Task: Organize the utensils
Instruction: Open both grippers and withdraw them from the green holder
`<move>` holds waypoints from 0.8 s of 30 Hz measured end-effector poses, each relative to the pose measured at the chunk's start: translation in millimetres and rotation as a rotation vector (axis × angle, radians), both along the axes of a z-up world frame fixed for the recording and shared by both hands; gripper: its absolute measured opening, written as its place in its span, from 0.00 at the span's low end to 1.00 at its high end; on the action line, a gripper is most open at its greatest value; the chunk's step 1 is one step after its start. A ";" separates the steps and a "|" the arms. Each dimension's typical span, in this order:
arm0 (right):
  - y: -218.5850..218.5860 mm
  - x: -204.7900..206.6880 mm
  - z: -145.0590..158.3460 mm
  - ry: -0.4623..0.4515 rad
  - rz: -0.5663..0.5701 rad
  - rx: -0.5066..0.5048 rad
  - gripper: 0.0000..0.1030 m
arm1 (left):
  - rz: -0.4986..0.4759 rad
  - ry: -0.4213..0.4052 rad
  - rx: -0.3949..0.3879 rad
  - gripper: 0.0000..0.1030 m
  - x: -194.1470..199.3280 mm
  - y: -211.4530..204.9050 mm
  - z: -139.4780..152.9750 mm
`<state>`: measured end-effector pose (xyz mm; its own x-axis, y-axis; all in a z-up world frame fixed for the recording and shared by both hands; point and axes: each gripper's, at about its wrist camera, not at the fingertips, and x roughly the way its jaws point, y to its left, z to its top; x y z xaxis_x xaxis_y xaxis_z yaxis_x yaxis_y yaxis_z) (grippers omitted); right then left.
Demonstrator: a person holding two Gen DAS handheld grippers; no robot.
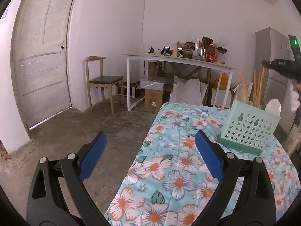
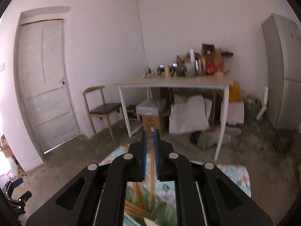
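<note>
Only our left view shows the mint holder. Left gripper gapes empty; right gripper clamps a chopstick above the floral cloth.

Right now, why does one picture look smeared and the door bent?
Right wrist view: motion blur smears the cluttered table and floor. Left wrist view: sharp, flowered cloth and green utensil holder crisp. Both: fisheye lens bows the door, dark corners.
</note>
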<state>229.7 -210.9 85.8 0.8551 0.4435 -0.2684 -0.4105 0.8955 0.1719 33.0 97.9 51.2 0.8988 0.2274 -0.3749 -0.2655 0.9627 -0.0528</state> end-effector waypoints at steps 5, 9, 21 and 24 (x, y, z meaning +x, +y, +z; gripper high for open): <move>-26.4 -23.2 16.3 -0.044 -0.023 0.051 0.44 | -0.025 -0.013 -0.008 0.90 7.5 -13.9 8.0; -46.1 -48.4 28.4 -0.069 -0.019 0.101 0.48 | -0.057 -0.038 -0.021 0.91 11.6 -27.0 17.6; -47.5 -157.4 -21.4 -0.015 -0.044 0.099 0.77 | -0.202 -0.033 -0.025 0.92 36.0 -80.6 49.6; -31.5 -174.8 -51.3 0.047 -0.117 0.042 0.86 | -0.231 -0.015 -0.051 0.92 43.3 -96.2 52.0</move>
<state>54.9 -242.4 34.5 0.8887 0.3531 -0.2924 -0.2941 0.9284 0.2272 76.3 1.7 103.2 0.9304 -0.0040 -0.3665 -0.0372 0.9938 -0.1052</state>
